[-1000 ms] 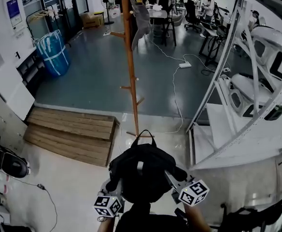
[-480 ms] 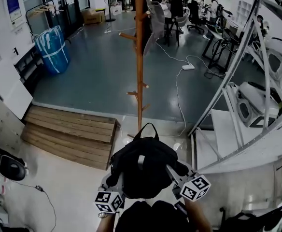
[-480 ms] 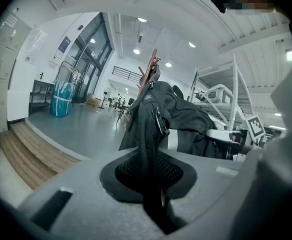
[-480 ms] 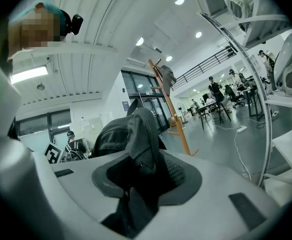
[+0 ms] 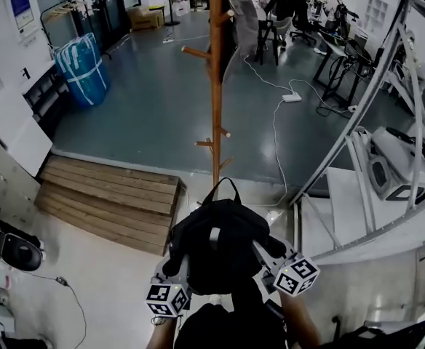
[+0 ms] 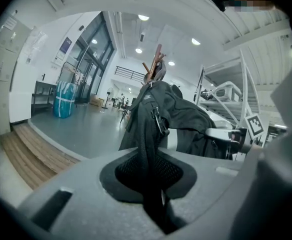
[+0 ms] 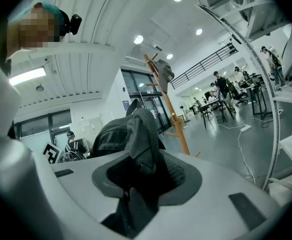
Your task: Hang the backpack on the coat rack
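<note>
One backpack (image 5: 216, 246), one coat rack (image 5: 215, 86) and two grippers are seen, with one wooden platform (image 5: 110, 198) lying on the floor at far left. The left gripper (image 5: 175, 269) is closed almost fully, and a thin black strap of the backpack is pinched between its jaws. The backpack is held up in the middle, between the two grippers and in front of the person, with its top loop turned toward the foot of the coat rack, which stands upright beyond it. The right gripper (image 5: 262, 251) is clamped at about half width on a thicker padded fold of the same backpack.
</note>
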A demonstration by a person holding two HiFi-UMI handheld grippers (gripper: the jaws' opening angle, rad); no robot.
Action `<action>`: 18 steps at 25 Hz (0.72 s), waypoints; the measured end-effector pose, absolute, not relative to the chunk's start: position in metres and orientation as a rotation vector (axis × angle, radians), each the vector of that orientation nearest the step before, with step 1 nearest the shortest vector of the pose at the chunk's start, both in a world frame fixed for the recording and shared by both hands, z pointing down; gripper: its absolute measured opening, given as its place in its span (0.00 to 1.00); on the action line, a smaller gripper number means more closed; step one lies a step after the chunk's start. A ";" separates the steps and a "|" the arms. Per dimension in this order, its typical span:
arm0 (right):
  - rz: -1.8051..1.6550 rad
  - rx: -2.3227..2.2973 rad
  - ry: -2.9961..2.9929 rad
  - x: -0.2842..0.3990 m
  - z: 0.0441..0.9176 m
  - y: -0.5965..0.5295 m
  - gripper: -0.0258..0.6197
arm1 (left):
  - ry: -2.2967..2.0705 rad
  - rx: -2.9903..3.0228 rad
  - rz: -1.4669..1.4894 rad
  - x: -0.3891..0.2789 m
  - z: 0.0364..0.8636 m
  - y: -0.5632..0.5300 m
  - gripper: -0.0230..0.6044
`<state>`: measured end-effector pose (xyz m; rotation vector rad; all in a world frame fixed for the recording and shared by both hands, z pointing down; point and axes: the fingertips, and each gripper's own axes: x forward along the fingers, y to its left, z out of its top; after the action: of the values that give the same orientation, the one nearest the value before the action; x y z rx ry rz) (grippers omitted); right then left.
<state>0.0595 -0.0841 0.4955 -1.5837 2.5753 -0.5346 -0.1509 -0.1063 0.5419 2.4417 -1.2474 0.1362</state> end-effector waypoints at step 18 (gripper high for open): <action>-0.581 -1.383 2.709 0.118 0.509 -0.196 0.24 | -1.405 2.312 0.132 -0.094 0.555 -0.190 0.12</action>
<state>0.1181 -0.1963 0.5089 -1.3834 2.7087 -0.5812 -0.0935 -0.1903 0.5551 2.3121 -1.4048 0.1321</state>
